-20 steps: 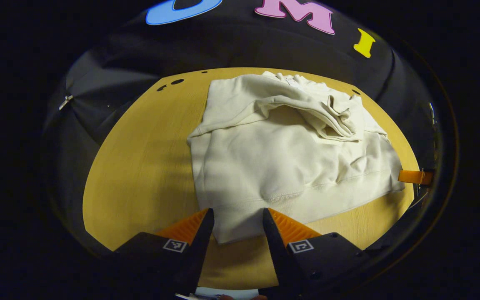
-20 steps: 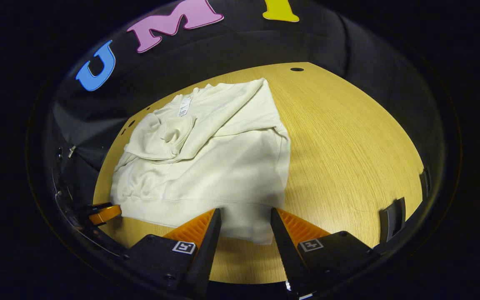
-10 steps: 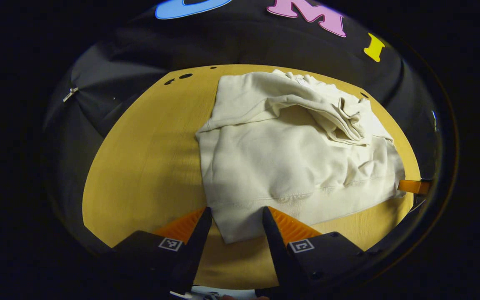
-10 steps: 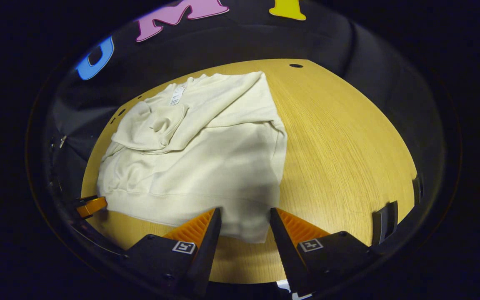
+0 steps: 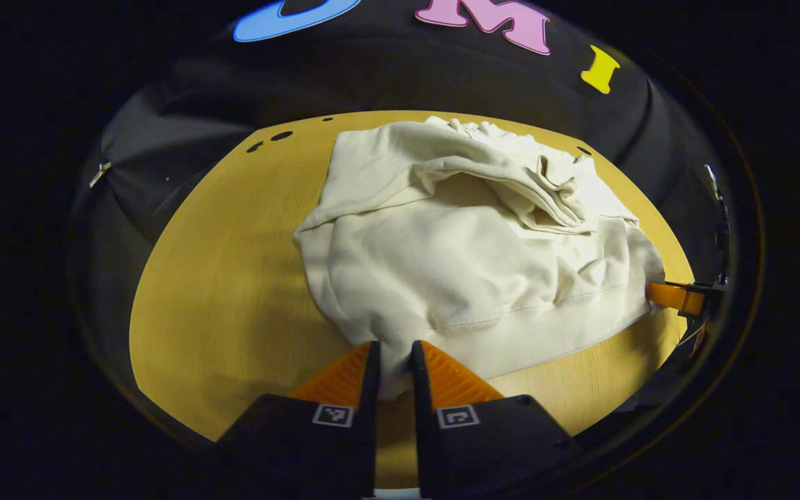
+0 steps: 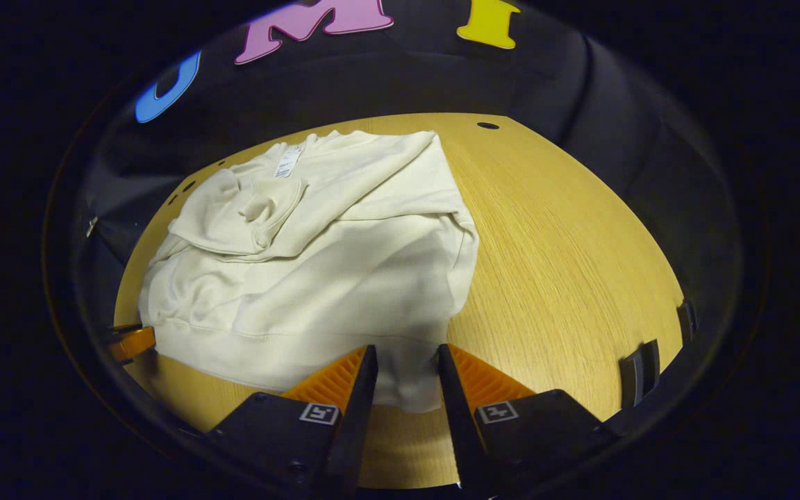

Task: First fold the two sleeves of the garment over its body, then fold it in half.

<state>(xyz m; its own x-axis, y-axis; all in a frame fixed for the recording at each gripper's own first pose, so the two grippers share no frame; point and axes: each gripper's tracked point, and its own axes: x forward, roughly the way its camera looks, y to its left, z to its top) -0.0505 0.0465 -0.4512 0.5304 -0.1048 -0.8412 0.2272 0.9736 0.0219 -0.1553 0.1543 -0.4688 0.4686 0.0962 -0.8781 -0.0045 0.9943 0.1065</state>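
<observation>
The cream garment (image 5: 462,257) lay on the wooden table (image 5: 219,278), its body spread flat and both sleeves (image 5: 497,177) already folded across the chest in a rumpled band. In the right gripper view the same garment (image 6: 317,264) occupied the left half of the table (image 6: 567,250), with a white label (image 6: 287,161) visible at the neckline on the far side and the folded sleeves (image 6: 247,215) bunched toward the upper left. The ribbed hem ran along the near edge, facing both grippers.

The left gripper (image 5: 393,357) sat at the near left corner of the hem. Its fingers were drawn close together with a pinch of hem fabric pressed between them, so it gripped the garment, and the cloth above the fingers puckered upward.

The right gripper (image 6: 405,361) sat at the near right corner of the hem. Its fingers stood either side of the corner with cloth between them; the gap was moderate, and whether both fingers pressed on the fabric could not be told.

Each gripper also appeared at the edge of the other's view: the right one at the far right of the left gripper view (image 5: 678,297), just beside the hem corner, and the left one at the far left of the right gripper view (image 6: 132,342).
</observation>
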